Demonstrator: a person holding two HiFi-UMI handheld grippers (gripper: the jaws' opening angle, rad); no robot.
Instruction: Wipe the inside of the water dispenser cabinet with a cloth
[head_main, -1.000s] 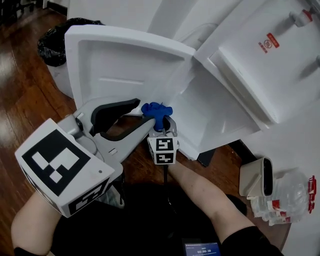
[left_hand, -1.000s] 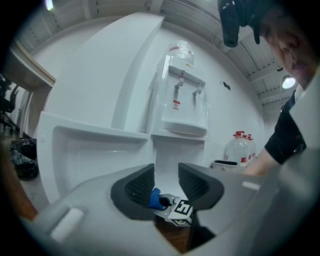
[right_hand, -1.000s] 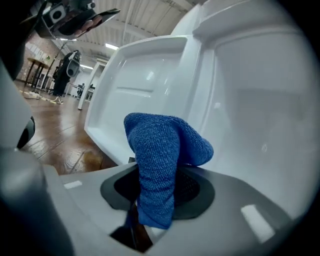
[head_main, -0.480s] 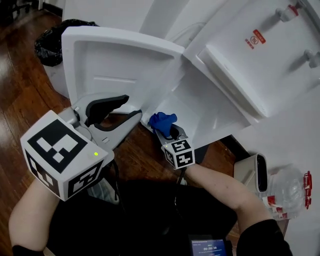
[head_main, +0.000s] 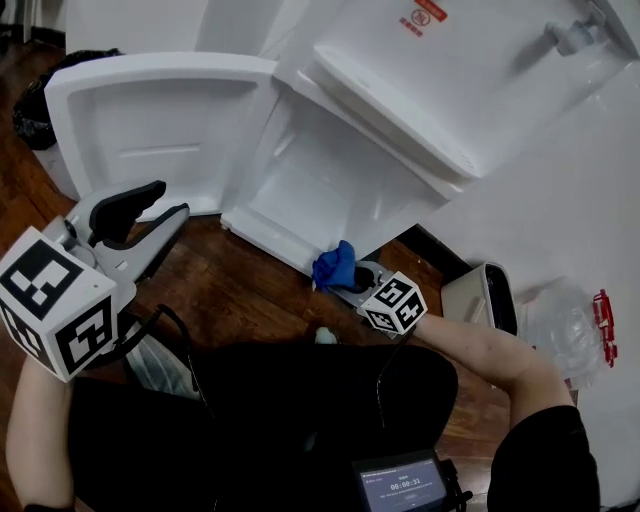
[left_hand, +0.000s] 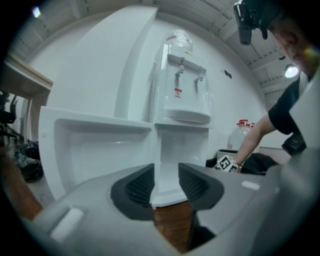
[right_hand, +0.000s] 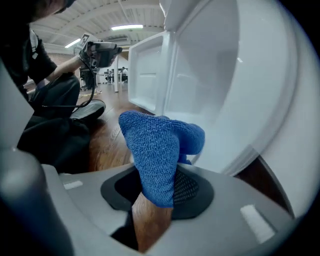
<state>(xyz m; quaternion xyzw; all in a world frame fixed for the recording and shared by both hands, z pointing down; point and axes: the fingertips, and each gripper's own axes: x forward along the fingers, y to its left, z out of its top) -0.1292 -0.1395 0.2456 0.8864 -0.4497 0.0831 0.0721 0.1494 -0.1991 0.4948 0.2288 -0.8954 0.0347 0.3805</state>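
Bunching between right tongs (right_hand: 156, 191): blue cloth (right_hand: 159, 150)

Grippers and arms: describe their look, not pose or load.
The left gripper and right gripper have pale grey shells, black ribbed pads, each with a white cube bearing black square markers. Black cables trail from both. The right arm wears a short black sleeve.

This is looking like a large open office hall. Overhead, strip lights (right_hand: 125, 26) are glowing under a high ceiling (right_hand: 65, 22), and a water dispenser (left_hand: 182, 85) is standing on wood flooring (head_main: 240, 290).
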